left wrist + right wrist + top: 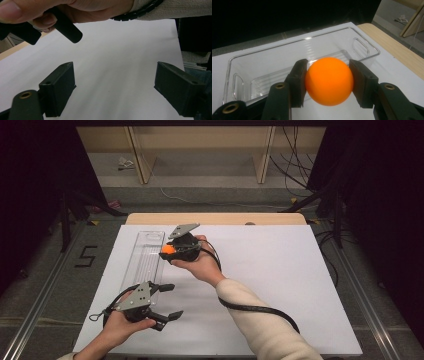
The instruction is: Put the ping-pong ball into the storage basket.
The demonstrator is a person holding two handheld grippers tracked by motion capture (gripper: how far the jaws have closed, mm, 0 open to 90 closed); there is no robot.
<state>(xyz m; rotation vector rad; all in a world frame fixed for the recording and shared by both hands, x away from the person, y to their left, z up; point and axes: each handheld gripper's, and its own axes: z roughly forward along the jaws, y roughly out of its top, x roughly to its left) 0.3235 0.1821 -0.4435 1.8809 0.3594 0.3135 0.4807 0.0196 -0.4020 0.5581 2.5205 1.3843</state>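
Note:
My right gripper is shut on an orange ball, both pads pressed against its sides. It hangs just beside the long clear plastic tray, which lies empty ahead of it. From above, the orange ball shows at the tip of my right gripper, next to the right wall of the clear tray. Near the table's front left, my left gripper stands open over the white sheet. Its jaws are wide apart with nothing between them in the left gripper view.
A white sheet covers the wooden table. The right forearm and its cable cross the sheet's middle. The person's right hand shows close above my left gripper. Dark floor and shelving lie beyond the table.

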